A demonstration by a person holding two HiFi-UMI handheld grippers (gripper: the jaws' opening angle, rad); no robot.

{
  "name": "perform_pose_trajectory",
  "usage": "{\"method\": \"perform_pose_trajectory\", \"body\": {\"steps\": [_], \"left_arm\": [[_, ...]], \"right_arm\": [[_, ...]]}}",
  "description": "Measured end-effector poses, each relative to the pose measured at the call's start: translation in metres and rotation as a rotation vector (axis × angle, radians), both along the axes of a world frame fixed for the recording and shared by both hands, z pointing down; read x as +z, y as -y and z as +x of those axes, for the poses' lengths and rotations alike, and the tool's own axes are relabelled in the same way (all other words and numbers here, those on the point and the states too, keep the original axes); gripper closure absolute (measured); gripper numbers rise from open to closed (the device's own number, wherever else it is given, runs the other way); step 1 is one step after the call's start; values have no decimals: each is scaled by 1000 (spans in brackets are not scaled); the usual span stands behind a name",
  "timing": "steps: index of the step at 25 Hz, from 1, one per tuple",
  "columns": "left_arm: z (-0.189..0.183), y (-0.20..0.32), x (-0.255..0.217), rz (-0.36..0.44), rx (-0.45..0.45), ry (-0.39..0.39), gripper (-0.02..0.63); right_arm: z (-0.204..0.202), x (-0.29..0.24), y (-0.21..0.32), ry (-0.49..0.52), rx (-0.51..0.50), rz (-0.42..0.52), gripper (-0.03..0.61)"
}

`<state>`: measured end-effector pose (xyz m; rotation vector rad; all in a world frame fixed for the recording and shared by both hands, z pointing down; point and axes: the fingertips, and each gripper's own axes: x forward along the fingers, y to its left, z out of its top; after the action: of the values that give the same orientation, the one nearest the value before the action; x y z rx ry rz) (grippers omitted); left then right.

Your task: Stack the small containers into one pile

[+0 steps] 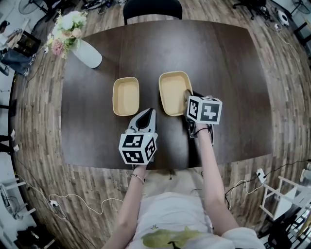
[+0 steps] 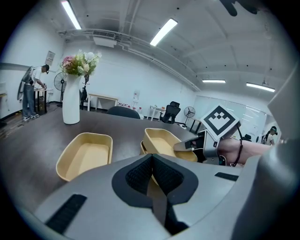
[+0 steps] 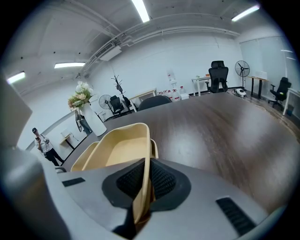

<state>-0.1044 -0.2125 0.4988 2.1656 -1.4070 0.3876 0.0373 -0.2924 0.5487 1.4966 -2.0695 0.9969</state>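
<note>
**Beige container gripped at its rim on a dark table**

A white vase [image 1: 88, 53] of pale flowers [image 1: 68, 25] stands at the far left corner of the dark wooden table [image 1: 233, 73], with a black chair [image 1: 152, 7] pushed in at the far side. Nearer the middle, the left container [image 1: 126, 96], a shallow beige tray with rounded corners, lies open side up and alone on the tabletop.

Just beside its near right corner hovers the left gripper [image 1: 150, 112], held in the person's left hand. Its jaws are pressed together with nothing between them, and they point into the strip of bare wood that separates the two trays.

Across that strip is the right container [image 1: 172, 92], of the same shape and colour. The right gripper [image 1: 188, 95] has its jaws closed tight on the thin near wall of this tray, one pad inside and one outside, as its own view shows plainly. The rim of a lower container [image 3: 153, 149] shows just under the gripped one in both gripper views. Whether the upper tray rests in it or hangs a little above it cannot be told.

To the right of the grippers the table is bare wood out to its edge.
</note>
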Motion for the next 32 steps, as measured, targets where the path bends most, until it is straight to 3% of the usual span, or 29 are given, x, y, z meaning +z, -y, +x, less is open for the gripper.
{"method": "perform_pose_trajectory", "body": {"steps": [9,16,22,24,26,32], "left_arm": [[2,3,3,-16,-37,0,589],[5,3,6,-22,-65,0,589],[6,6,5,-21,-75,1,589],[8,6,5,-20,-79,3,589],[9,5,5,-17,-83,5,589],[12,7,0,-2,-98,12,589]], "right_arm": [[-2,8,2,-8,-31,-25,543],[-5,11,-1,-95,-117,-5,541],[-13,9,0,-95,-180,6,540],[-14,8,0,-85,-187,12,513],[-14,8,0,-82,-193,19,442],[-12,-5,8,-47,-193,72,392]]}}
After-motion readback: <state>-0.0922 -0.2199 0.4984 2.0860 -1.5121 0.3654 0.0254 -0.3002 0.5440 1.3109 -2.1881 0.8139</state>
